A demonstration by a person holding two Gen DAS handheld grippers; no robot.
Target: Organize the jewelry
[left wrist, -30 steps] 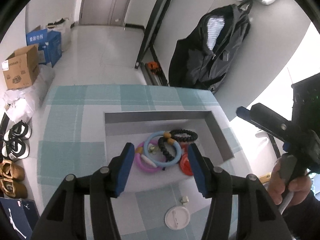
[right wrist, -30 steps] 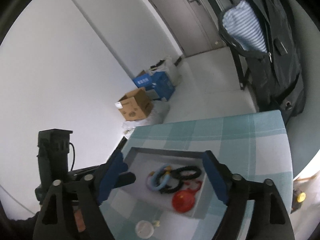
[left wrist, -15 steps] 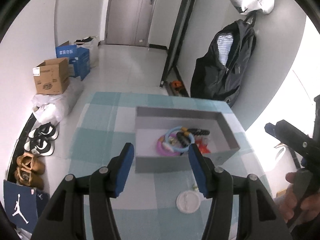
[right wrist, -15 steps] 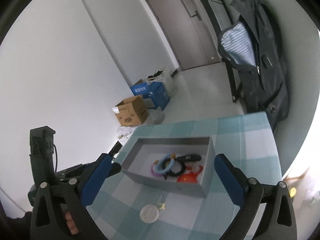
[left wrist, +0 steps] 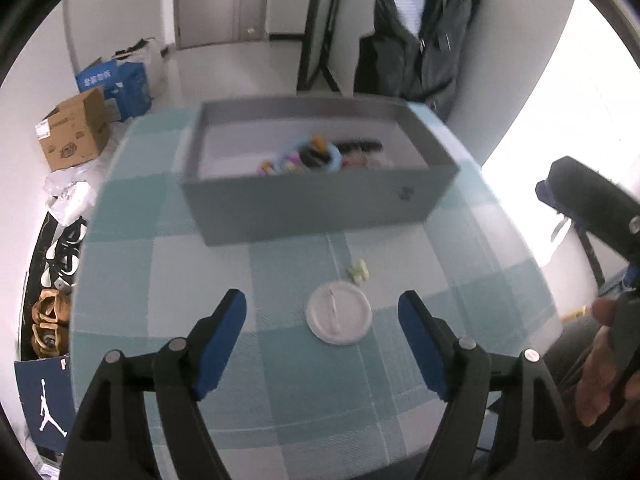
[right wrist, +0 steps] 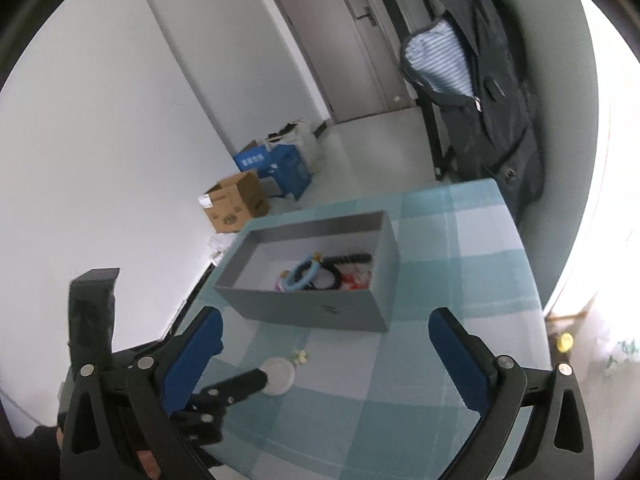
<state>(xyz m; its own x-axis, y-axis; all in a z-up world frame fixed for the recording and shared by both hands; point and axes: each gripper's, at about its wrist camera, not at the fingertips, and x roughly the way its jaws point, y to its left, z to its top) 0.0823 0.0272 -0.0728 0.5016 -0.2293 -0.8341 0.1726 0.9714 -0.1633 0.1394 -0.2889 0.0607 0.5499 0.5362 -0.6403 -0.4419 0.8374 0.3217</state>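
A grey open box (left wrist: 312, 204) (right wrist: 312, 312) stands on the checked tablecloth and holds several bracelets: a light blue ring (left wrist: 310, 156) (right wrist: 306, 276), a black bead string (right wrist: 348, 259), a pink one and something red. A white round dish (left wrist: 339, 318) (right wrist: 278, 376) and a small pale trinket (left wrist: 358, 271) (right wrist: 299, 357) lie on the cloth in front of the box. My left gripper (left wrist: 322, 320) is open and empty, just before the dish. My right gripper (right wrist: 326, 340) is open and empty, above the table's near side.
The table's teal checked cloth (left wrist: 280, 380) ends at a rounded edge. Cardboard and blue boxes (left wrist: 76, 136) and shoes (left wrist: 48, 320) lie on the floor to the left. A dark jacket (left wrist: 420, 32) hangs behind the table.
Both grippers have pulled back and down from above the box toward the table's near side. The box now looks farther away and the dish lies between the left fingers.
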